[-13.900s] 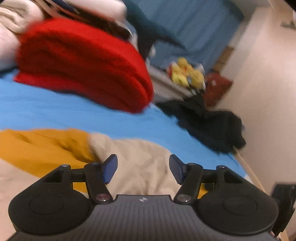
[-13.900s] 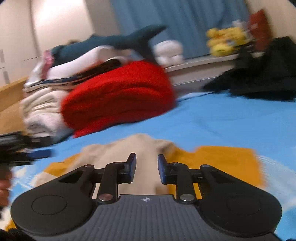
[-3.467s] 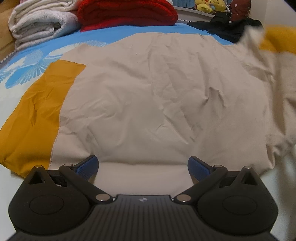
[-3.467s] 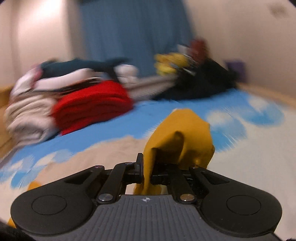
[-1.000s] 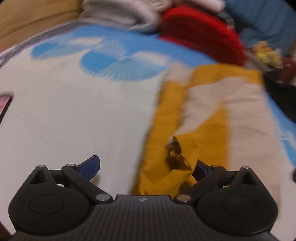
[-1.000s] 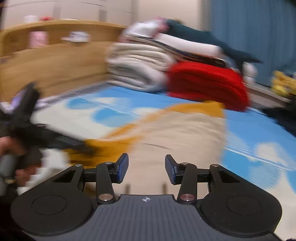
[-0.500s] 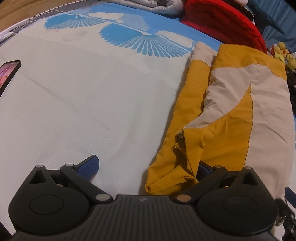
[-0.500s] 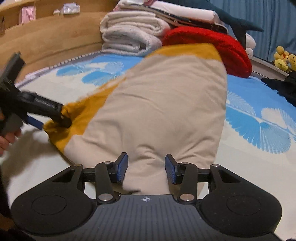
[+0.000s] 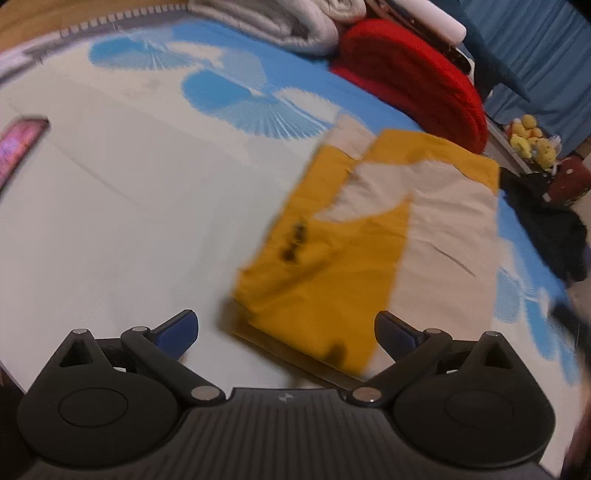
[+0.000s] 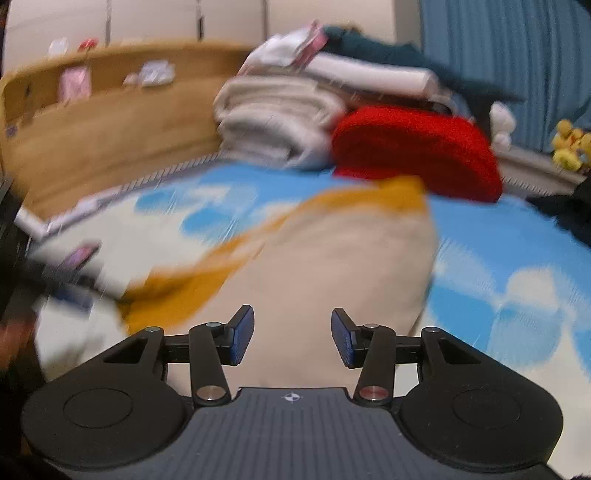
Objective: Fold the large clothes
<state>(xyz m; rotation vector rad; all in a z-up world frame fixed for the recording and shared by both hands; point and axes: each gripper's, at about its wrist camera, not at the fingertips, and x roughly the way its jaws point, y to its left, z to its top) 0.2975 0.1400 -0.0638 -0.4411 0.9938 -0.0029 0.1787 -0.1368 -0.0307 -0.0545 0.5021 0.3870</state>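
Note:
A beige and mustard-yellow garment lies folded into a long strip on the blue-and-white bedsheet. It also shows in the right wrist view. My left gripper is open and empty, just above the strip's near yellow end. My right gripper is open and empty, over the strip's near beige end. The left gripper shows blurred at the left edge of the right wrist view. Both views are motion-blurred.
A red folded blanket and stacked white bedding lie at the bed's head by a wooden headboard. A phone lies on the sheet at left. Dark clothes and yellow plush toys sit at right.
The left gripper has pulled back from the yellow end, which now lies flat and free between its open fingers. The right gripper has lifted and drawn back from the garment.

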